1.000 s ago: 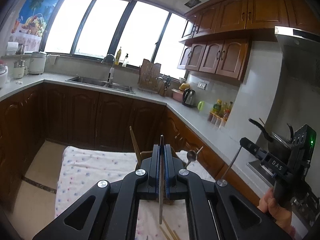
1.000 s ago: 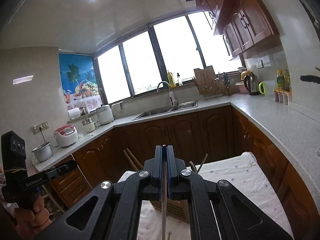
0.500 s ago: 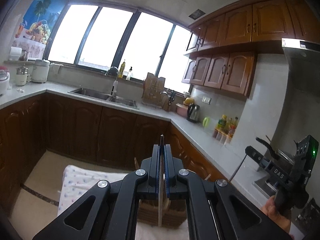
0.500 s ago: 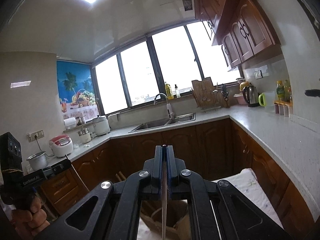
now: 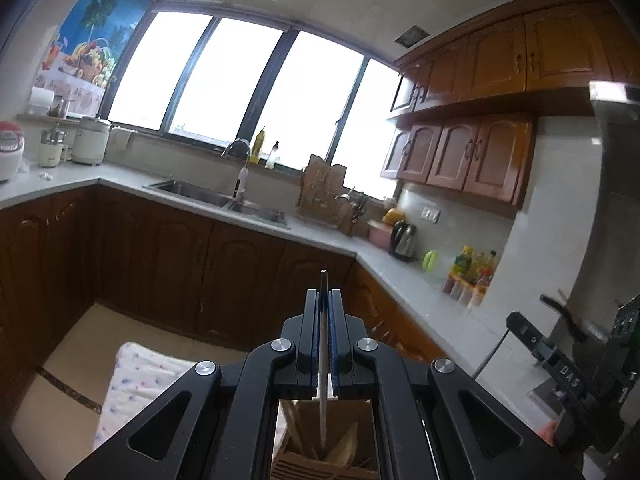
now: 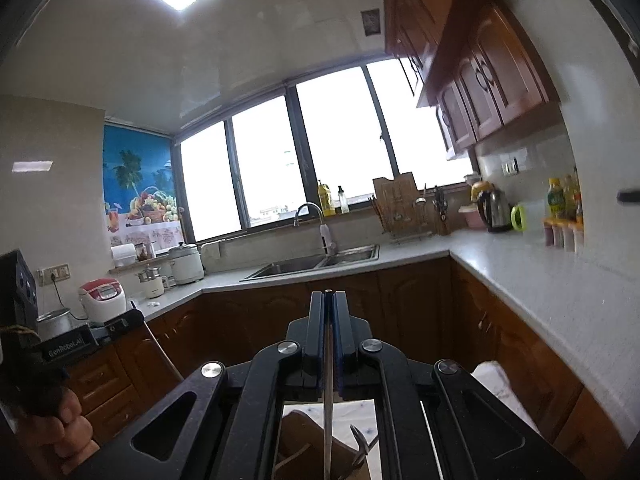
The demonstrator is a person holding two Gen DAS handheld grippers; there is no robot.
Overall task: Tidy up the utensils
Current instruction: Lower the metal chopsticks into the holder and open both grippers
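Left gripper (image 5: 324, 328) jaws pinch thin metal utensil (image 5: 323, 412), tip over wooden holder (image 5: 320, 460). Right gripper (image 6: 328, 340) jaws pinch second utensil (image 6: 328, 432) above same box. Lower slow, keep straight, aim for free slot, then let go.

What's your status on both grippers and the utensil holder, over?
Left gripper shut on a thin utensil, hanging into the wooden holder. Right gripper shut on a metal utensil above the holder. Nothing blocking.
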